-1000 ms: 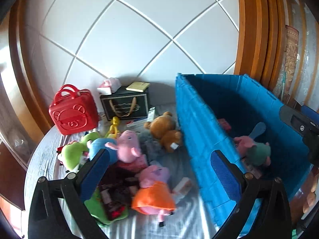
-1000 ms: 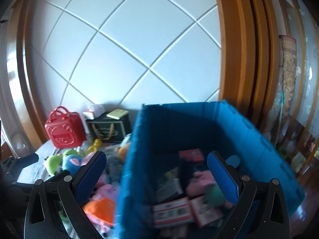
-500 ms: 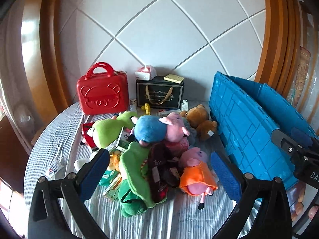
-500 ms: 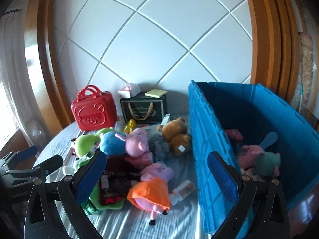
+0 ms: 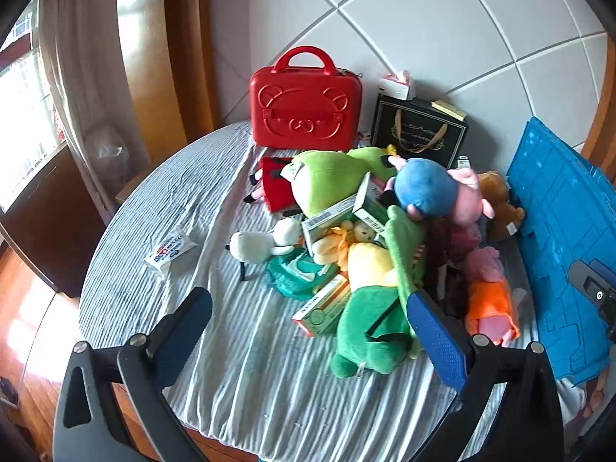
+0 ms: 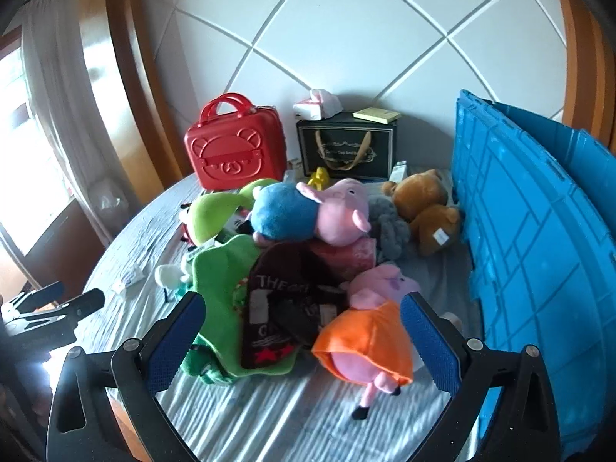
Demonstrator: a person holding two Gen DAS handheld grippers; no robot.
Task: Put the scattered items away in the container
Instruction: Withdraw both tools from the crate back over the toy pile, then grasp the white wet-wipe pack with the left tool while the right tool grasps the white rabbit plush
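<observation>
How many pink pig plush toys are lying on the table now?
2: the pink pig plush in blue lies atop the pile, and the pink pig plush in orange lies at the pile's near edge. Others may be hidden underneath.

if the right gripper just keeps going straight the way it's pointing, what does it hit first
Most likely the pig plush in the orange dress, lying between the open fingers of the right gripper, with the dark pouch beside it. Depth is hard to judge.

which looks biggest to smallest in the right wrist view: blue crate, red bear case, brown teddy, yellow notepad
1. blue crate, by far the largest, though it also sits nearest the camera.
2. red bear case.
3. brown teddy, somewhat smaller than the case.
4. yellow notepad, smallest; it lies farthest back on the black gift bag.
</observation>
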